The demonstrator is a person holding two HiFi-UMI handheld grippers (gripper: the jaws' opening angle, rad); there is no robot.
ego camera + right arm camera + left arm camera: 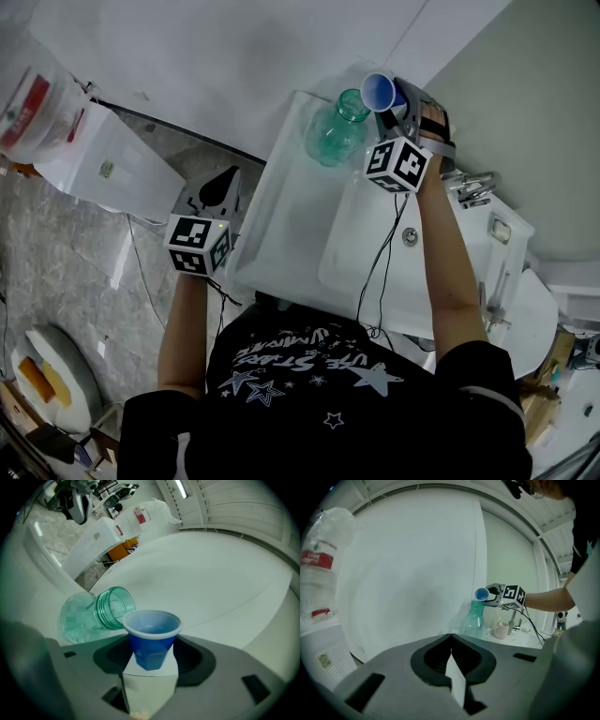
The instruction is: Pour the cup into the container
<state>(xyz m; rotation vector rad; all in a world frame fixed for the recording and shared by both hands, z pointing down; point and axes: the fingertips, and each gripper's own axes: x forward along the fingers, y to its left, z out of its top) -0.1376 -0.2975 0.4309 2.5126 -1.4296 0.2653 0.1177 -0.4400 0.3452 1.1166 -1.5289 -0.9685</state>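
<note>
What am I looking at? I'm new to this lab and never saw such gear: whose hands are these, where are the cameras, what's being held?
No robot: a person holds a two-jaw gripper in each hand. One picture comes from a camera on the person's head, looking down; the others from a camera on each gripper. The right gripper clamps a small blue plastic cup beside the open mouth of a green glass jar standing on the white washbasin counter. The left gripper is shut, empty.
</note>
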